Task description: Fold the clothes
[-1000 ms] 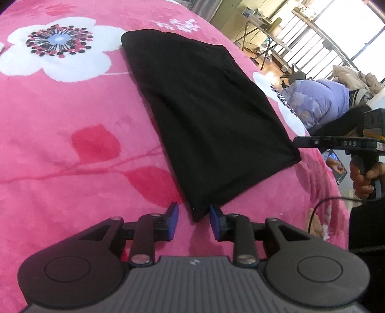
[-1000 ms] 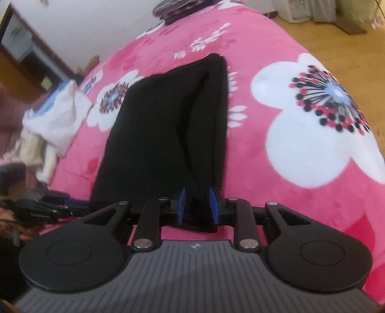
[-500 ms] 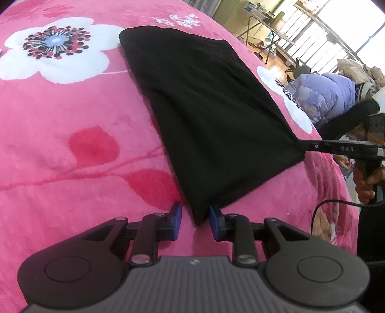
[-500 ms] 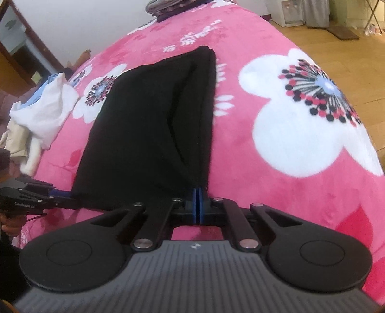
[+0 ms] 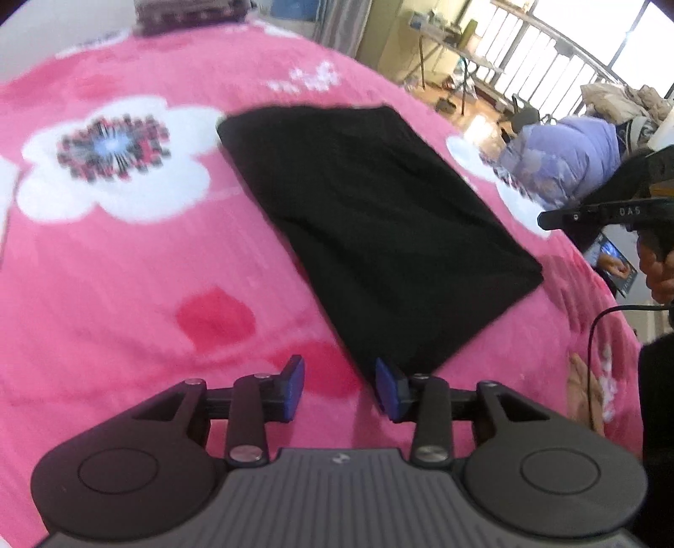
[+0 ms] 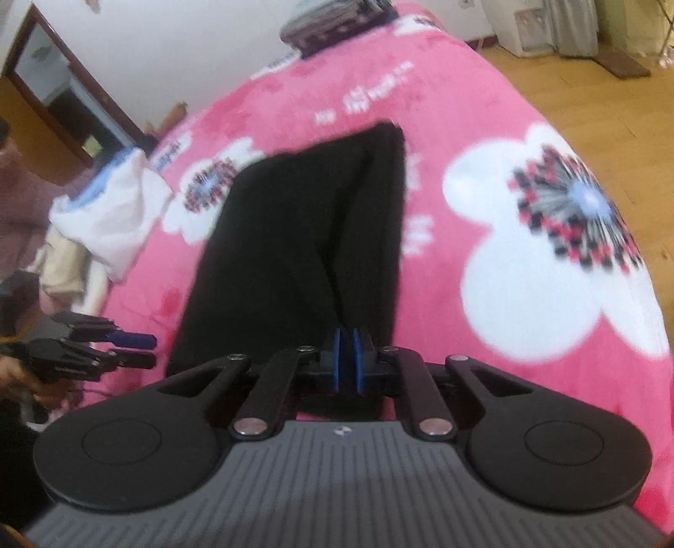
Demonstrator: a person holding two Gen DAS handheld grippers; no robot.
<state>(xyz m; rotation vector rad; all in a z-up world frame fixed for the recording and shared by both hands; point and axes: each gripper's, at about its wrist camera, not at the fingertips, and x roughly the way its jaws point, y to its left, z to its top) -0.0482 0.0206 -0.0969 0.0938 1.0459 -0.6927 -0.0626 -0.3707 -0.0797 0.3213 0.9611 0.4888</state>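
Note:
A black garment (image 5: 379, 232), folded into a long strip, lies flat on the pink flowered blanket (image 5: 126, 295). My left gripper (image 5: 339, 385) hovers just off the strip's near corner with its jaws opening. Only blanket shows between the jaws, and the corner ends beside the right pad. In the right wrist view the garment (image 6: 303, 253) runs away from my right gripper (image 6: 346, 358). Its jaws are opening, a narrow slit apart, above the near edge. From the left wrist view the right gripper (image 5: 543, 219) hangs clear above the other near corner, and no cloth rises to it.
A pile of white and cream clothes (image 6: 113, 219) sits at the blanket's left edge. A dark folded stack (image 6: 332, 21) lies at the far end. A purple jacket (image 5: 564, 160) and wooden floor (image 6: 611, 84) lie beyond the bed. A cable (image 5: 598, 329) hangs by the person's hand (image 5: 657, 269).
The right gripper shut on its corner half a second ago, then let it drop and lifted off. The left jaws widened, backed off their corner and rose.

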